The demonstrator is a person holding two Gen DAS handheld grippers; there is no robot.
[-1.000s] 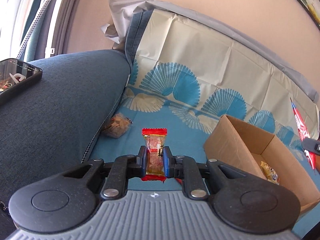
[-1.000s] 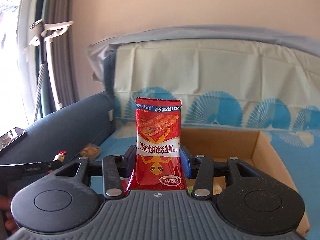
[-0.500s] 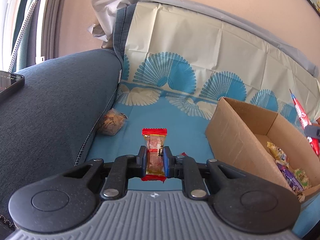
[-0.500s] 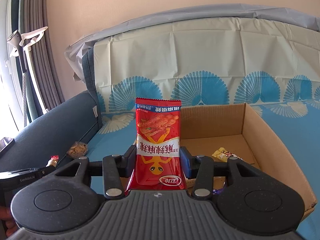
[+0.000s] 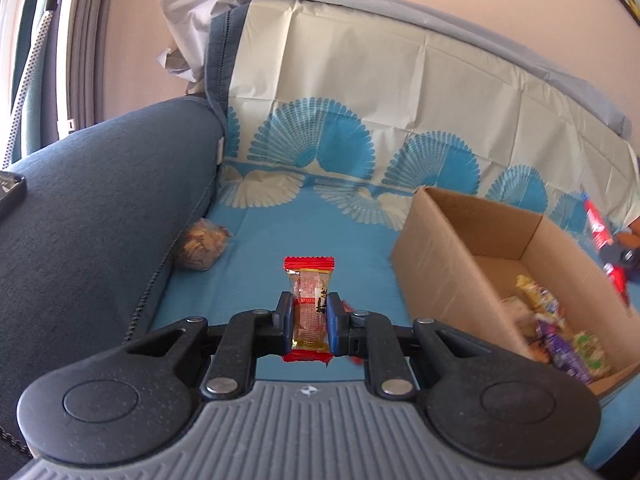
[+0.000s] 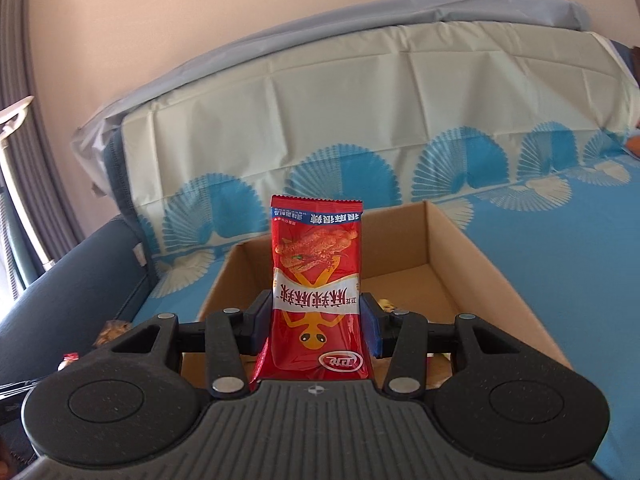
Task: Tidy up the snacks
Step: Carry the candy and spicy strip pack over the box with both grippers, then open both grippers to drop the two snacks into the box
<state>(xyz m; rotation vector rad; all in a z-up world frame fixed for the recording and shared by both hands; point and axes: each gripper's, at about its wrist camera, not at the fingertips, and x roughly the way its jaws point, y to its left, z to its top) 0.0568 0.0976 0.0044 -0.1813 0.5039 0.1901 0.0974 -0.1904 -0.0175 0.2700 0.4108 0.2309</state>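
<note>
Snacks (image 5: 560,336) in box (image 5: 448,248) on sofa (image 5: 280,240)

Red snack pouch (image 6: 316,296) upright over open cardboard box (image 6: 496,276); small red-ended candy (image 5: 309,312) upright beside box.

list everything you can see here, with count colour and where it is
cardboard box: 1, brown, open, on the sofa seat
snacks in box: several, mixed colours, on the box floor
clear snack bag: 1, tan contents, seat by the armrest
sofa: 1, dark blue
sofa cover: 1, cream and blue fan print
phone: 1, black, on the armrest
small wrapped snack: 1, red ends, in the left hand-held gripper
red snack packet: 1, in the right hand-held gripper
</note>
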